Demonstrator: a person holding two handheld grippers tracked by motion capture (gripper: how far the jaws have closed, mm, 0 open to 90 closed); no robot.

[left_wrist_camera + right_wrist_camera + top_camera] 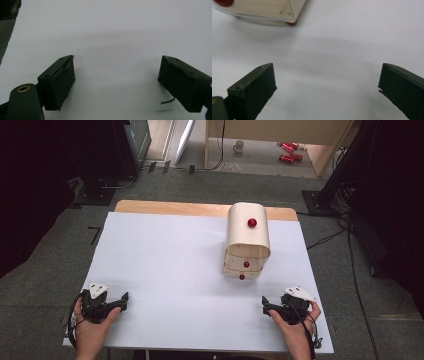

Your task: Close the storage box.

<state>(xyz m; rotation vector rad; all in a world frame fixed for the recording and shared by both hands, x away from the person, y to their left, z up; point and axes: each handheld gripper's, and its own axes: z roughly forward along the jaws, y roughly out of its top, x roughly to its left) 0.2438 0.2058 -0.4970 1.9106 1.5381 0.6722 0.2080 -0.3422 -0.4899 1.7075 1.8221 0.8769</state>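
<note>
Both my left gripper and right gripper rest spread, empty, at the table's near corners; cabinet mid-right toward far edge—careless reach may topple it.

The left gripper rests near the table's front-left corner, jaws spread wide and holding nothing, gripped by the left hand. The right gripper sits near the front-right corner, jaws likewise wide apart, in the right hand

A small cabinet stands right of centre toward the far edge of the table.
</note>
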